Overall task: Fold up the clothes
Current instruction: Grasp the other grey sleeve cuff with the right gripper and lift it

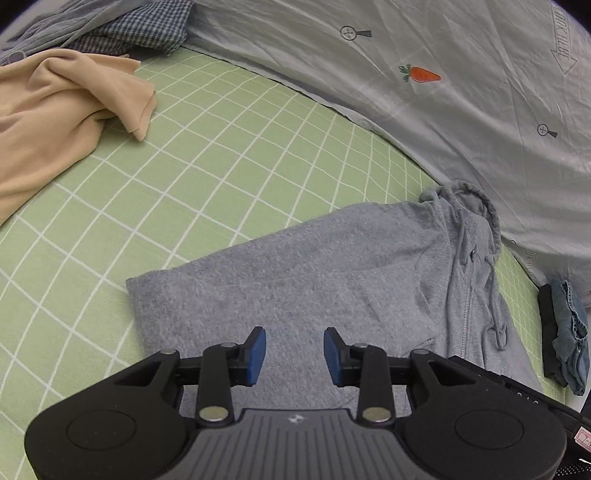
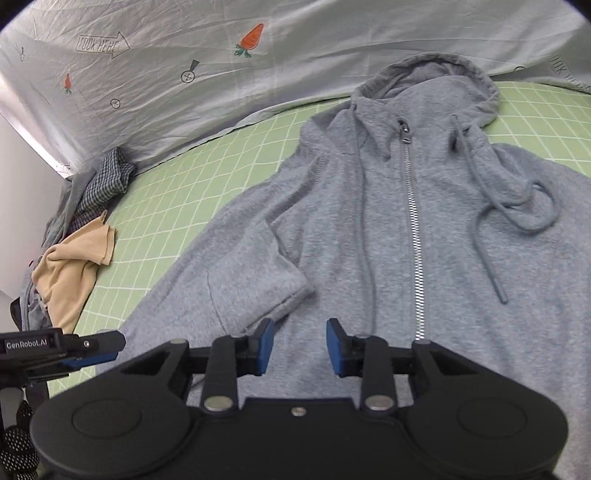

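A grey zip-up hoodie (image 2: 369, 229) lies front-up on the green checked sheet (image 2: 207, 184), hood toward the far quilt, zipper closed. One sleeve is folded across its front, the cuff (image 2: 291, 295) lying just ahead of my right gripper (image 2: 300, 345), which hovers open over the lower front. In the left wrist view the same hoodie (image 1: 314, 266) lies sideways, hood at the right. My left gripper (image 1: 294, 355) is open above its folded left edge, nothing between the blue pads. The left gripper also shows at the left edge of the right wrist view (image 2: 74, 349).
A beige garment (image 1: 55, 118) lies crumpled at the far left, with a checked shirt (image 1: 144, 29) and grey clothes behind it. A pale quilt with carrot prints (image 1: 443, 74) bounds the far side. Folded denim (image 1: 569, 332) and a dark item sit at the right. Bare green sheet (image 1: 221, 166) lies between.
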A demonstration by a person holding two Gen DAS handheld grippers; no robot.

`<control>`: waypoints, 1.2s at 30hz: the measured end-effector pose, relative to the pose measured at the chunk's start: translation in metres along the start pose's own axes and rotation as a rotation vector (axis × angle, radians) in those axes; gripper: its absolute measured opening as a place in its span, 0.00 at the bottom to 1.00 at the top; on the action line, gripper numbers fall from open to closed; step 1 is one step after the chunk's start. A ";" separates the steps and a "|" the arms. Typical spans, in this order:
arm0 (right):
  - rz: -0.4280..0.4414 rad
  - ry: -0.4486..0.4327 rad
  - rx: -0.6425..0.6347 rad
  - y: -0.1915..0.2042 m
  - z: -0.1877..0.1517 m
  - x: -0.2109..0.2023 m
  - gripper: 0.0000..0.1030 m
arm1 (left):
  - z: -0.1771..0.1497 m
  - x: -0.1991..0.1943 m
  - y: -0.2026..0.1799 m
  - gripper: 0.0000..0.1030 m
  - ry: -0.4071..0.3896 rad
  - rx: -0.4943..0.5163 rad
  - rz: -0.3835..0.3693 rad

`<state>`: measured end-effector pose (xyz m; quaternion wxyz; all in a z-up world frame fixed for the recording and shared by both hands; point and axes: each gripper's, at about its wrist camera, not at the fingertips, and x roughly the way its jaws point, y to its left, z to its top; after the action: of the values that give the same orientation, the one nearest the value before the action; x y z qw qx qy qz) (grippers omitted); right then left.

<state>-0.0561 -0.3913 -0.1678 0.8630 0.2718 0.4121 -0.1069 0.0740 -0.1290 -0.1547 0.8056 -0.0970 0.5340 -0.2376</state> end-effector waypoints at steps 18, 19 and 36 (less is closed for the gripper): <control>-0.020 -0.232 0.058 -0.015 0.032 -0.026 0.07 | -0.003 -0.014 -0.003 0.35 -0.030 -0.008 0.026; -0.053 -0.272 0.068 -0.023 0.035 -0.038 0.07 | -0.006 -0.015 -0.007 0.35 -0.026 -0.003 0.026; -0.302 -0.366 0.246 -0.157 0.020 -0.125 0.07 | -0.029 0.014 -0.079 0.35 0.020 0.069 0.038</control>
<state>-0.1866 -0.5375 -0.1207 0.8580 0.2862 0.2691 -0.3309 0.0298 -0.2010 -0.1458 0.8074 -0.0568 0.5353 -0.2416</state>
